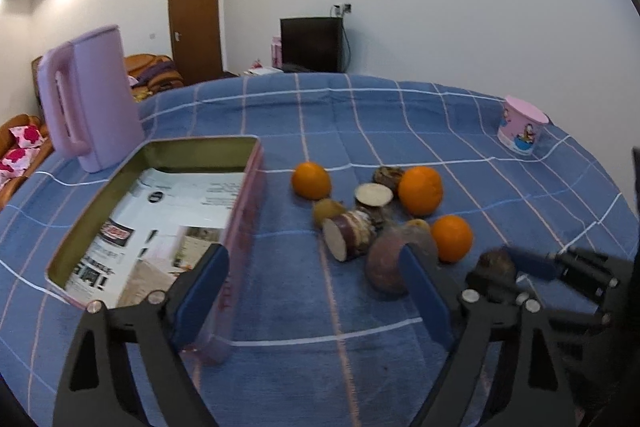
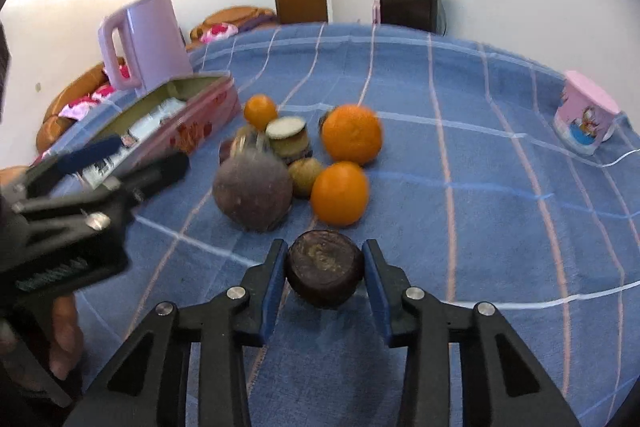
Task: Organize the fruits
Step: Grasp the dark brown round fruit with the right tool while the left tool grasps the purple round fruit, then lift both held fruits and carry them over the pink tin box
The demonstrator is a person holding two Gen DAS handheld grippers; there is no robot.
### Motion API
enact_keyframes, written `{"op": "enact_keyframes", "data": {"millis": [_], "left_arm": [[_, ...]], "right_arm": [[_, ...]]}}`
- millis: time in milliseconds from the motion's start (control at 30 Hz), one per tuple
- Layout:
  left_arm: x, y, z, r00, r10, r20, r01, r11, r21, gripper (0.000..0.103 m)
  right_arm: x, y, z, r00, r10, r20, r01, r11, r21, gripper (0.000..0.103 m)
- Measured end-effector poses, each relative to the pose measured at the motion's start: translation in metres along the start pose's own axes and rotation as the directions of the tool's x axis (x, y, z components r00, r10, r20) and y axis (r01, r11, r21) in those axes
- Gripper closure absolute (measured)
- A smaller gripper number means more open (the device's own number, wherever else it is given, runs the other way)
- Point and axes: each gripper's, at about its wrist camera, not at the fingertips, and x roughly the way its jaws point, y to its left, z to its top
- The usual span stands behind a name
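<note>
Dark fruit (image 2: 324, 269) in right claw (image 2: 325, 277)

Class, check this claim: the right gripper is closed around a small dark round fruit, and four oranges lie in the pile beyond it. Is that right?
Not quite. The right gripper does grip the dark round fruit, but the pile holds three oranges, not four: one, a second and a third. The right wrist view shows all three.

Paper lining the tin (image 1: 168, 223), left of the frame: carried printed lines, a round dark logo and a red-and-black badge, all too blurred to read.
Pink cup (image 1: 522, 131), right edge: showed cartoon figures, no legible words.
Tin's pink side (image 2: 192, 131): bore red marks, unreadable.
</note>
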Motion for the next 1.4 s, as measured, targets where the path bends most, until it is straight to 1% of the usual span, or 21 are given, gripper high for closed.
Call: {"op": "enact_keyframes", "data": {"millis": [67, 100, 200, 233, 300, 333, 400, 433, 567, 667, 733, 767, 867, 1067, 1267, 1400], "left_arm": [[0.001, -0.005, 0.001, 1.000, -0.017, -0.002, 0.017, 1.000, 0.005, 0.014], [0.002, -0.008, 0.001, 1.000, -0.022, -0.004, 0.022, 1.000, 0.011, 0.014], [0.008, -0.018, 0.002, 0.999, -0.036, -0.020, 0.037, 0.999, 0.033, 0.015], [0.010, -0.020, 0.002, 0.999, -0.041, -0.030, 0.042, 0.998, 0.037, 0.020], [0.015, -0.025, 0.003, 0.997, -0.062, -0.051, 0.064, 0.997, 0.042, 0.025], [0.017, -0.027, 0.003, 0.996, -0.067, -0.060, 0.069, 0.997, 0.043, 0.026], [0.021, -0.032, 0.004, 0.995, -0.070, -0.067, 0.073, 0.996, 0.052, 0.026], [0.023, -0.034, 0.005, 0.994, -0.076, -0.077, 0.080, 0.995, 0.054, 0.028], [0.031, -0.039, 0.006, 0.989, -0.096, -0.111, 0.102, 0.993, 0.056, 0.030], [0.038, -0.043, 0.005, 0.982, -0.118, -0.150, 0.129, 0.990, 0.061, 0.035], [0.042, -0.042, 0.005, 0.977, -0.128, -0.171, 0.139, 0.989, 0.050, 0.050], [0.043, -0.041, 0.005, 0.974, -0.139, -0.176, 0.148, 0.988, 0.038, 0.050], [0.042, -0.040, 0.004, 0.976, -0.135, -0.168, 0.142, 0.990, 0.026, 0.050], [0.034, -0.033, 0.004, 0.986, -0.114, -0.123, 0.116, 0.993, 0.008, 0.050], [0.020, -0.030, 0.005, 0.996, -0.073, -0.042, 0.074, 0.997, 0.006, 0.050], [0.015, -0.032, 0.006, 0.998, -0.056, -0.012, 0.056, 0.998, 0.022, 0.050]], "right_arm": [[-0.007, -0.005, 0.005, 0.999, -0.035, 0.032, 0.035, 0.999, -0.001, 0.063], [-0.009, -0.007, 0.007, 0.998, -0.055, 0.039, 0.055, 0.999, -0.001, 0.063], [-0.007, -0.015, 0.014, 0.996, -0.083, 0.042, 0.082, 0.997, 0.014, 0.063], [-0.006, -0.017, 0.015, 0.994, -0.097, 0.044, 0.096, 0.995, 0.017, 0.063], [-0.005, -0.021, 0.017, 0.992, -0.118, 0.047, 0.117, 0.993, 0.025, 0.063], [-0.005, -0.022, 0.018, 0.991, -0.127, 0.050, 0.126, 0.992, 0.029, 0.063], [-0.006, -0.026, 0.018, 0.988, -0.143, 0.056, 0.141, 0.989, 0.034, 0.063], [-0.007, -0.029, 0.017, 0.988, -0.146, 0.057, 0.144, 0.989, 0.039, 0.063], [-0.004, -0.033, 0.018, 0.987, -0.148, 0.057, 0.145, 0.988, 0.053, 0.063], [-0.004, -0.033, 0.017, 0.988, -0.143, 0.061, 0.140, 0.989, 0.052, 0.063], [-0.002, -0.034, 0.017, 0.989, -0.137, 0.054, 0.134, 0.990, 0.052, 0.063], [-0.002, -0.034, 0.017, 0.990, -0.130, 0.050, 0.128, 0.990, 0.051, 0.063], [-0.002, -0.034, 0.017, 0.991, -0.122, 0.054, 0.119, 0.991, 0.054, 0.063], [-0.006, -0.033, 0.016, 0.991, -0.105, 0.078, 0.101, 0.994, 0.048, 0.063], [-0.011, -0.030, 0.016, 0.991, -0.082, 0.106, 0.079, 0.996, 0.033, 0.063], [-0.015, -0.030, 0.015, 0.989, -0.068, 0.128, 0.064, 0.997, 0.031, 0.063]]}}
